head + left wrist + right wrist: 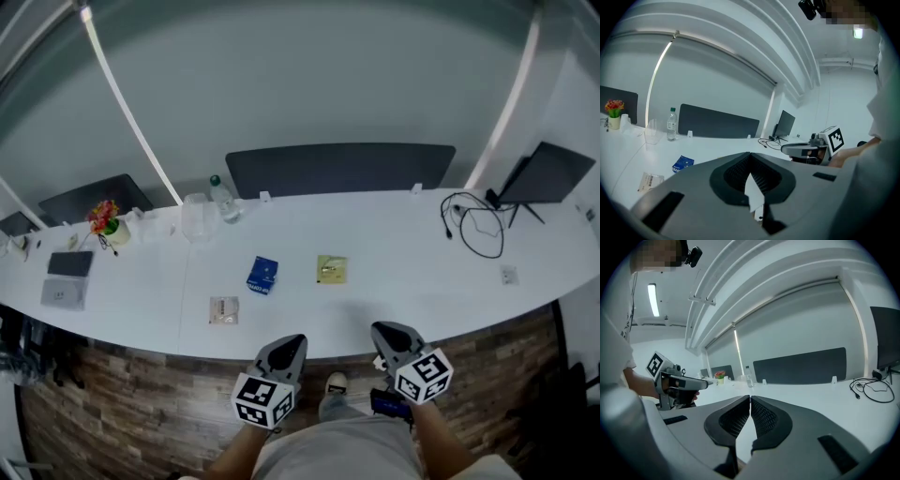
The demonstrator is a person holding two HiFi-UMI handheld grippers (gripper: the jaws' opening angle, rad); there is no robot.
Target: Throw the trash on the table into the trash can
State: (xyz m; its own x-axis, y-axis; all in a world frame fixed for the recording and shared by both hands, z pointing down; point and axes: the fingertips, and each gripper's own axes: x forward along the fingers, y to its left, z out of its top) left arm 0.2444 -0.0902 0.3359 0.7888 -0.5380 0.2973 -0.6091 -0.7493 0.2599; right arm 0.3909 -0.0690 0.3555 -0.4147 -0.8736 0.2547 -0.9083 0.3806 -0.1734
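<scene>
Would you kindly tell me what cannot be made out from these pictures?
Trash can: in no view.
Print on the blue packet, yellow packet and beige packet: too small, head view.
Small white item beside the cable: too small to identify, head view.
Yellow packet: missing from the left gripper view, probably behind the left gripper's body.

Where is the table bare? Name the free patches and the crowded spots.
Widest free patch: between the yellow packet and the black cable. A smaller one lies between the grey pad and the clear packet. Crowded: back left, around the flowers, cup and bottle.
</scene>
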